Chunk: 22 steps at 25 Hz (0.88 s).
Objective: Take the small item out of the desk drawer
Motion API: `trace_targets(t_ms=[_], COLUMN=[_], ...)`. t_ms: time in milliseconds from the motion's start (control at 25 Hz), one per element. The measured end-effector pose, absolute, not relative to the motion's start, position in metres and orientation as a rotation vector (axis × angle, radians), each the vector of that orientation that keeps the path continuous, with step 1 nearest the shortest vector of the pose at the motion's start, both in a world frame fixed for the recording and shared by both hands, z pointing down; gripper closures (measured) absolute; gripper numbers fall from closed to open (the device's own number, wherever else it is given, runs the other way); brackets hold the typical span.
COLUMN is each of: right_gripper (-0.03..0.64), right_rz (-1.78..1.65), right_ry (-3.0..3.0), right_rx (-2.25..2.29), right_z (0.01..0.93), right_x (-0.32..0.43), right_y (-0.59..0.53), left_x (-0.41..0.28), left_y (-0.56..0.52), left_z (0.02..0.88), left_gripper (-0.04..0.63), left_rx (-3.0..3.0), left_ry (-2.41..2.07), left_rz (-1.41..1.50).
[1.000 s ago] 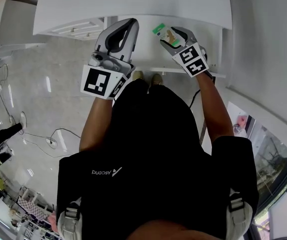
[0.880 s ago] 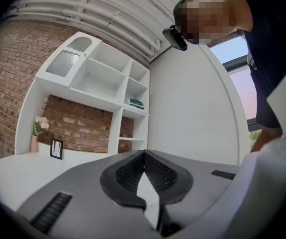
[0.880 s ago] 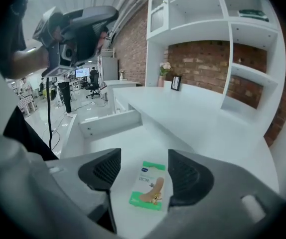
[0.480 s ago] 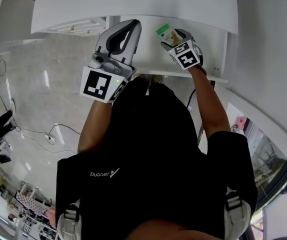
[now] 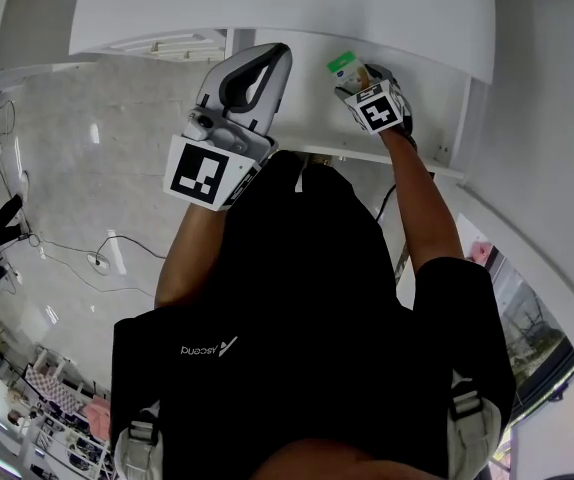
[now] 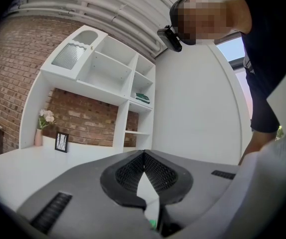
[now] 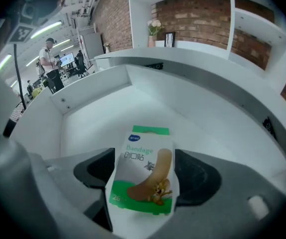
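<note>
A small white-and-green bandage box lies face up between the jaws of my right gripper, which points steeply down into the open white desk drawer. These jaws have just been opening and now stand wide, their pads beside the box's edges without pressing on it. In the head view the box shows just ahead of the right gripper, inside the drawer. My left gripper is held level at the desk's front edge, left of the drawer. Its jaws meet at the tips with nothing in them.
The white desk top runs across the top of the head view. A white shelf unit stands against a brick wall, with a small picture frame and a vase of flowers below it. People stand far off.
My right gripper has sunk into the drawer with the bandage box and tipped further down, its jaws spreading. The left gripper has shifted slightly towards the desk.
</note>
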State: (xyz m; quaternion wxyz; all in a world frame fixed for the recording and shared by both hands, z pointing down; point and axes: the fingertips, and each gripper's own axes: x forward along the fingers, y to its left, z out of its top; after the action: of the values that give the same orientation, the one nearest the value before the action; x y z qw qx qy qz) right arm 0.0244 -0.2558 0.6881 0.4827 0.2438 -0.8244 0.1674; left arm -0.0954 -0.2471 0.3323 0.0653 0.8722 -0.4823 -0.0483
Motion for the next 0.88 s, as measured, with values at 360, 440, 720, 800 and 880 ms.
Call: trace_targets(t_ms=[360,440,720,800,880], right_gripper=[0.255,0.256,0.264,0.264,0.264], right_rz=[0.43,0.431,0.412,0.405,0.396], right_ry=[-2.001,-2.006,-2.029,-2.037,-2.05], right_rx=[0.592,0.596,0.593,0.589,0.574], right_z=[0.697,0.698,0.694,0.688,0.681], right_x=[0.029,0.031,0.03,0.026,0.023], right_y=[-0.258,-0.26,-0.259,-0.257,-0.256], left_x=[-0.096,-0.095,-0.095,-0.095,-0.095], left_y=[-0.245,-0.245,-0.24,-0.239,-0.238], left_z=[0.331,0.333,0.341,0.337,0.334], left_gripper=[0.597,0.597,0.597,0.597,0.597], left_rx=[2.63,2.625,2.621,2.63,2.632], left_ry=[-1.456,-1.454,-1.459,-1.454,-1.451], left_rz=[-0.181,-0.167,-0.132,-0.147,-0.154])
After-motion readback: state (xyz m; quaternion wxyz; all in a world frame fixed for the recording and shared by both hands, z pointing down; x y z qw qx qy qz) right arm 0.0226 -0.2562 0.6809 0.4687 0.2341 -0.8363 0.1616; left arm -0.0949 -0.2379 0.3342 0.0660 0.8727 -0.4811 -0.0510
